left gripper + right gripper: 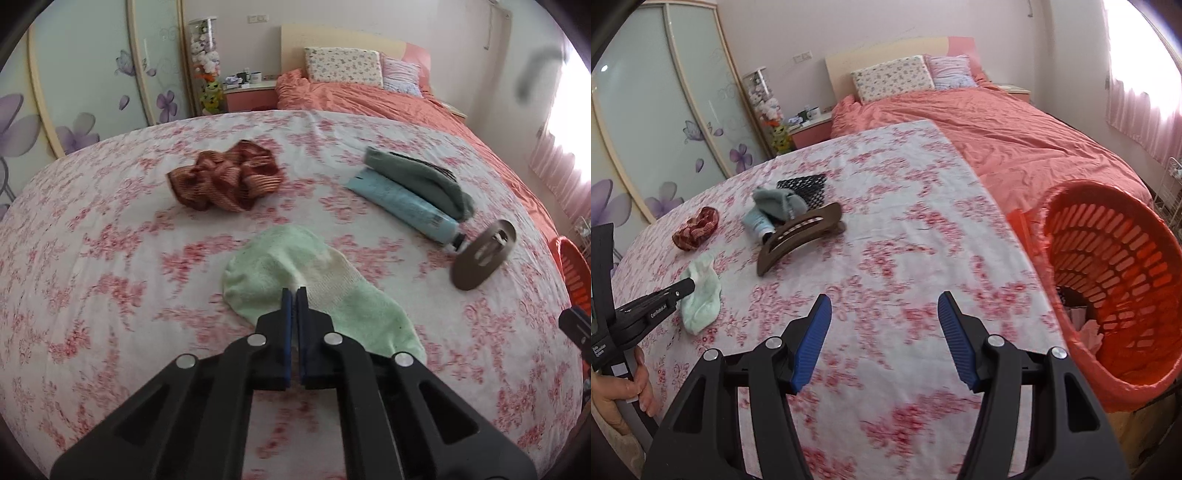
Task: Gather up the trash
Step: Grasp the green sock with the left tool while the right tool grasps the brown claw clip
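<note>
1. Left gripper (294, 295) fingers are closed, pinching the pale green sock (314, 280) at mid-length on the floral desk (110, 258).
2. Right gripper (884, 321) fingers stand half open, empty.
3. Step in hand: grasp complete. Next, lift and carry the sock to the orange basket (1115, 280) right of the right fingers.

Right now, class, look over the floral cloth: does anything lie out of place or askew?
Yes. A grey-green sock lies draped over a blue tube, with a brown hair clip propped at a tilt against the tube's cap. A pale green sock lies flat, shut left tongs at it. The orange basket leans over.
</note>
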Demonstrator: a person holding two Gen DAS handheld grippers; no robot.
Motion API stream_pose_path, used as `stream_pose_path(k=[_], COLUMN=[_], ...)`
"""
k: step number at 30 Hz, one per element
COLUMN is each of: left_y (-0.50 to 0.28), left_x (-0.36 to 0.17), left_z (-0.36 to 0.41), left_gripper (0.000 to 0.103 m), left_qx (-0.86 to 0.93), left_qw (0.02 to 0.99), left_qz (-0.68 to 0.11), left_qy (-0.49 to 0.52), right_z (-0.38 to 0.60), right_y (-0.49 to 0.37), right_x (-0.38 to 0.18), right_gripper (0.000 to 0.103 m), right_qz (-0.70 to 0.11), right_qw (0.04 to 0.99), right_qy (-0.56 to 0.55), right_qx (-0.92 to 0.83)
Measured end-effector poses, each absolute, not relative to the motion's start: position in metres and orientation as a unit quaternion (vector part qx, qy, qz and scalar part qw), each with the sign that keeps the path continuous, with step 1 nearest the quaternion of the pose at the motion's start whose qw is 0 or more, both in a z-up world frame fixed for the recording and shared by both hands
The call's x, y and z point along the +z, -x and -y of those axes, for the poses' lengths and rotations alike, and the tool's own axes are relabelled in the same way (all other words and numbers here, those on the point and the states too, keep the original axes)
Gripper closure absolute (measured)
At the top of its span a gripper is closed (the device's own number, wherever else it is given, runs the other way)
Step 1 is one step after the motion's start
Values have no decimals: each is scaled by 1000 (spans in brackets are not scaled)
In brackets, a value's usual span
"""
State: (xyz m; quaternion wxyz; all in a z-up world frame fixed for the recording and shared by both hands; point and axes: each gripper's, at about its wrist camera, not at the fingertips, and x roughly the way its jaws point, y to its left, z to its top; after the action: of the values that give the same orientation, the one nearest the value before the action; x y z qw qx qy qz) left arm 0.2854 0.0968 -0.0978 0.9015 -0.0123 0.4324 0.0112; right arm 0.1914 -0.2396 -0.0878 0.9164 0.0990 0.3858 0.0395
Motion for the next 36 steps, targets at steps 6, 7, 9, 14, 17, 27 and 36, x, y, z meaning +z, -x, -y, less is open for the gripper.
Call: stream_pose_path(k=[6,7,9,14,17,27,36], left_y=[-286,-286,-285,-285,-283,-276,-278], left_x=[-95,-95,-95,-96,-95,-89,-93], left_z=[-117,-119,-122,-125,-126,-123,-118], left_gripper=[98,96,93,87,72,31,27], left_qx=[20,19,18,16,11,-2,-1], left_qw=[901,900,899,898,898,903,901], left_qz=[-434,-434,-436,-438,-437,-424,-429], left_qy=[24,25,29,39,46,66,65], right_z=[204,196,184,156,154,213,217], right_y=[-224,-232,-245,-264,-262,-237,-245], right_x=[-89,-89,-92,-99,-99,-95,-95], right_gripper=[43,43,43,42,58,94,51], right_qz=[-401,-406,-416,-426,-425,-415,-423], right_qw=[904,901,895,896,900,900,881], right_qy=[-129,-137,-144,-118,-95,-129,-209], right_qx=[69,71,69,35,30,27,45])
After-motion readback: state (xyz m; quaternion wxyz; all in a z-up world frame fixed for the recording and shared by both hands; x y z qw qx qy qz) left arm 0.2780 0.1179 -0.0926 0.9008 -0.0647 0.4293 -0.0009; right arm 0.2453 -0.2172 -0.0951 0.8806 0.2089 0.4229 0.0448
